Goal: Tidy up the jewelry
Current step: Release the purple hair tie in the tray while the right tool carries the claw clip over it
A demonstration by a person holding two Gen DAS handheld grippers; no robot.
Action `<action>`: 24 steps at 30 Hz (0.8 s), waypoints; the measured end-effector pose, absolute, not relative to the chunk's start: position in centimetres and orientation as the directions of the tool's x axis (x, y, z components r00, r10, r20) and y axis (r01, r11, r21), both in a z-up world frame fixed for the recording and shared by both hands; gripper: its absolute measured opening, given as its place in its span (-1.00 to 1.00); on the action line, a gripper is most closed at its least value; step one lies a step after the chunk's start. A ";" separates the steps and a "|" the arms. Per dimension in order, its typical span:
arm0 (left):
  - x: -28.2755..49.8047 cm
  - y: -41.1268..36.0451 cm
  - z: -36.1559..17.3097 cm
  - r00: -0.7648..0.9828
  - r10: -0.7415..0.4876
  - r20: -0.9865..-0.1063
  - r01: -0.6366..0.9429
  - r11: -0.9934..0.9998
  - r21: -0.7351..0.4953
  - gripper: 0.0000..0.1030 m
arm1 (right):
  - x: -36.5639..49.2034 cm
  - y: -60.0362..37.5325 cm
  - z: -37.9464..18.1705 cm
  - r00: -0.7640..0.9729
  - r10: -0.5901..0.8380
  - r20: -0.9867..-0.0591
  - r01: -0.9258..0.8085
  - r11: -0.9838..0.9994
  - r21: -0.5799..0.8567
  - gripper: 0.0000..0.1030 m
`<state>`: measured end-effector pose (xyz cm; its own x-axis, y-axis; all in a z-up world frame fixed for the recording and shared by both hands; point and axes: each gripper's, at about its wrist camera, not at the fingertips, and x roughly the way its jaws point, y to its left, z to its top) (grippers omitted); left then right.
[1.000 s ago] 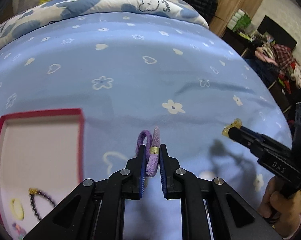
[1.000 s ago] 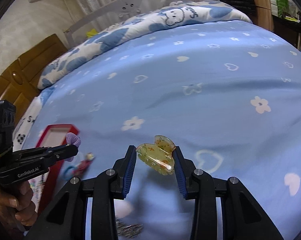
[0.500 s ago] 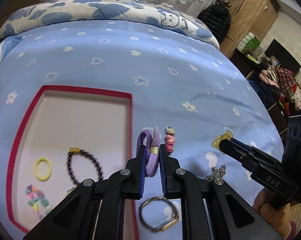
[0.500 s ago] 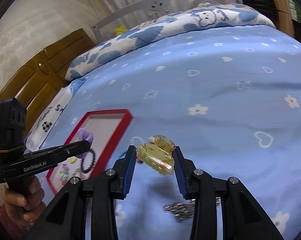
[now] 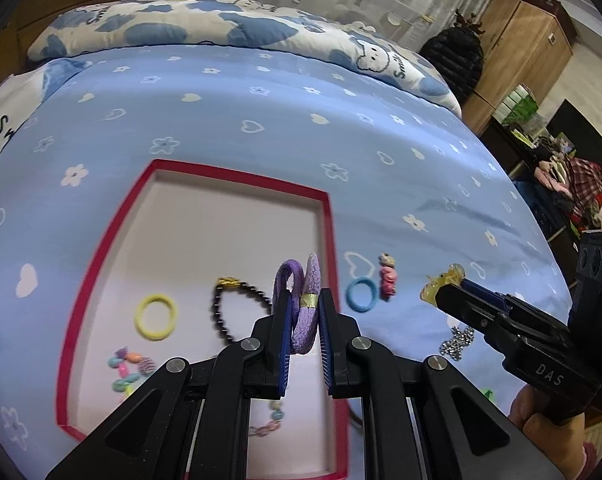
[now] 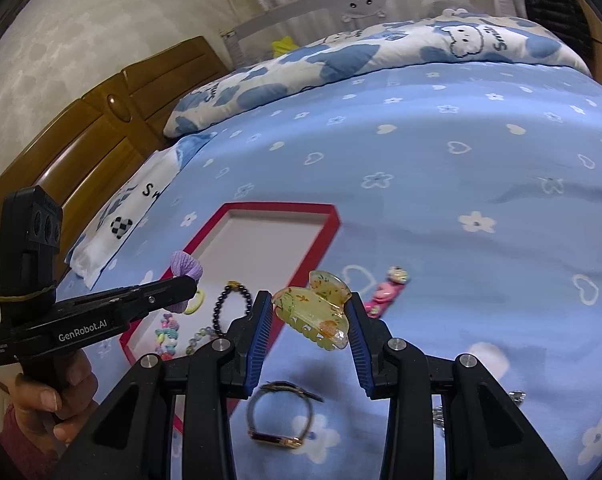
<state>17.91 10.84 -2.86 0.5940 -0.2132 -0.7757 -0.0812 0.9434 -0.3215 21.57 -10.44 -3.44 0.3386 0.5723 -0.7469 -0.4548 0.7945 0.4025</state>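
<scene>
Hair ties, two purple ones (image 5: 306,312), stand pinched upright between the narrowed pads of the left gripper (image 5: 304,320), above the red-rimmed tray (image 5: 332,240) near its right edge. The right gripper (image 6: 309,320) is clenched on a translucent yellow claw clip (image 6: 315,314), wedged crosswise between its pads, above the blue bedsheet (image 6: 461,160) just right of the tray.

Dim indoor light, strong fisheye warp, dark corners, slight motion blur.
</scene>
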 end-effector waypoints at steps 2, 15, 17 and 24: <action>17.7 11.4 -2.9 0.595 -0.206 -0.777 -0.091 0.943 -0.320 -0.78 | 21.5 -9.8 -3.5 0.331 0.578 -0.746 -0.464 0.788 0.404 -0.28; 17.4 15.2 -3.2 0.597 -0.141 -0.790 -0.168 0.941 -0.295 -0.78 | 21.8 -5.2 -4.0 0.294 0.599 -0.744 -0.512 0.756 0.407 -0.28; 17.6 15.5 -3.4 0.595 -0.133 -0.793 -0.172 0.942 -0.287 -0.78 | 21.9 -4.6 -4.1 0.291 0.601 -0.745 -0.517 0.754 0.406 -0.28; 19.9 16.5 -4.8 0.555 -0.099 -0.826 -0.178 0.956 -0.234 -0.78 | 22.9 -1.8 -5.2 0.271 0.600 -0.753 -0.533 0.745 0.401 -0.28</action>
